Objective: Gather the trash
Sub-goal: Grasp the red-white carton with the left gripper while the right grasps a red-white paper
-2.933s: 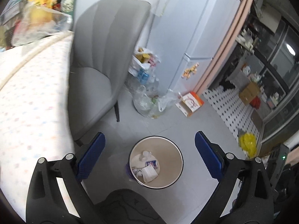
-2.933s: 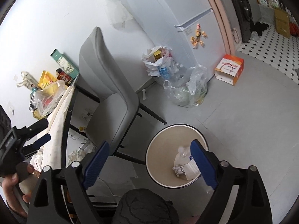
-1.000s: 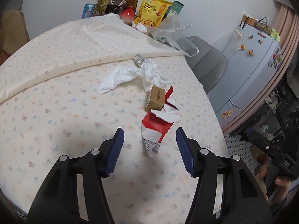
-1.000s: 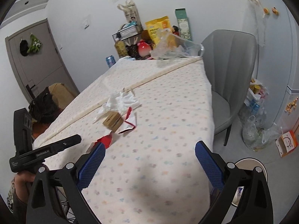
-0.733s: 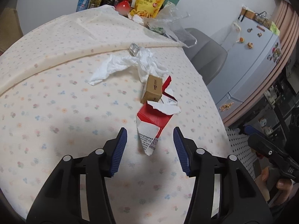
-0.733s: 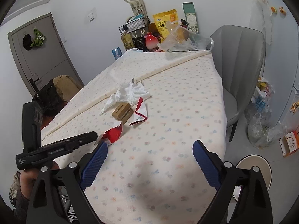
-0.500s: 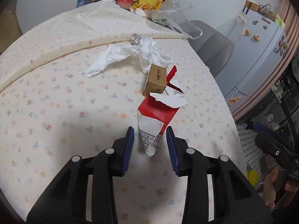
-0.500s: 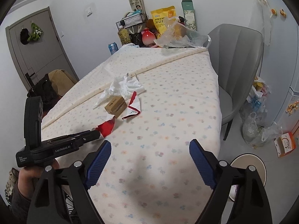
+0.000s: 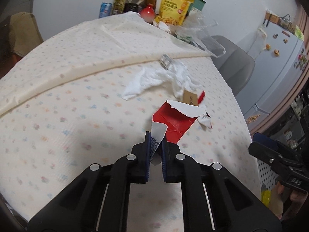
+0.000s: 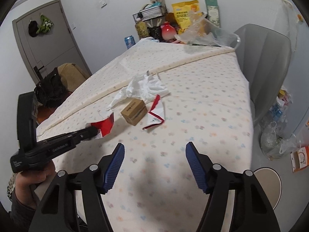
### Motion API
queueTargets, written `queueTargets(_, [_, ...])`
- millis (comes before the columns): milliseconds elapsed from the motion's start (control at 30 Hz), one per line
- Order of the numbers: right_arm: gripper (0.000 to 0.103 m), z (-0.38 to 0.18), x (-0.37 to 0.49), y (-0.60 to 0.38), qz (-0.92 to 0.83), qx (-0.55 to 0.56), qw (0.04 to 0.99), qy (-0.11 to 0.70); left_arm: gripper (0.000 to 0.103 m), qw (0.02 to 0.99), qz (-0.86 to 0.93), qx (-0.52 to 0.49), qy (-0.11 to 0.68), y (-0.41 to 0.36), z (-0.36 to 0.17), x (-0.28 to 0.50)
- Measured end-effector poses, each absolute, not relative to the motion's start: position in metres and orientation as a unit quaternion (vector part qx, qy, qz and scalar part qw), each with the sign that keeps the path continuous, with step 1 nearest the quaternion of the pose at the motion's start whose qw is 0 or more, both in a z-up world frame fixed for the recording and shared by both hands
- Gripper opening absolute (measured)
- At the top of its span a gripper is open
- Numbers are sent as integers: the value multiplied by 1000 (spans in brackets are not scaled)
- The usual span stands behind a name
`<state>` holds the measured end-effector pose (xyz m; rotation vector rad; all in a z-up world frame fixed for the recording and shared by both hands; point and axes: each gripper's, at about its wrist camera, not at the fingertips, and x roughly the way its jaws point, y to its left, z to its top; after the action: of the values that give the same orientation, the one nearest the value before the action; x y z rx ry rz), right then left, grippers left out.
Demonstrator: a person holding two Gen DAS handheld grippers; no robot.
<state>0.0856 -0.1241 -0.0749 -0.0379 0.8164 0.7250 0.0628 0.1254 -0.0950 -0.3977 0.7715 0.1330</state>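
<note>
Red torn carton (image 9: 174, 122) clamped in left gripper (image 9: 155, 145); print unreadable.

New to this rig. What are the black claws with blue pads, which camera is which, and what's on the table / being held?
No robot here: a person holds a handheld two-finger gripper in each hand, each carrying a fisheye camera that looks along its fingers.

In the left wrist view, the left gripper has just been closing and is shut on the torn red carton.

In the right wrist view, the right gripper is open with nothing between its pads, though its jaws have just been narrowing.

On the flowered tablecloth lie a small brown box, crumpled white tissue and a torn red-and-white carton scrap. Groceries stand at the far end. A trash bin sits on the floor.
</note>
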Motion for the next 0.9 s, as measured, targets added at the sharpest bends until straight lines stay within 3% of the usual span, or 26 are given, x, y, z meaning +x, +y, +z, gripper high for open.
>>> queueTargets(133, [58,-83,95,-95,354,-40,845,398,10,904,88,-203,365,145,-93,54])
queueTargets(200, [44,-88,101,-82,346,-54,844,406,10,903,97,-209,363,152,-93,52])
queueTargets(233, [41,-91,104,-75,340,-64,844,410,10,903,100,-211,362,156,-93,51])
queueTargets(667, [41,-112,132,-47,294,-93,851,425,10,898,111,-226,360,169,-103,49])
queueTargets(733, [37,-114,135,-47,287,-96,852,427,10,899,111,-224,360,168,-103,49])
queueTargets(767, [26,-114,135,-48,282,-98,855,425,10,899,111,-224,360,168,-103,49])
queueTargets(800, [21,-114,135,-50,279,-99,855,425,10,899,111,-223,359,167,-102,49])
queueTargets(900, [21,-111,132,-56,284,-92,857,419,10,901,110,-222,356,165,-99,50])
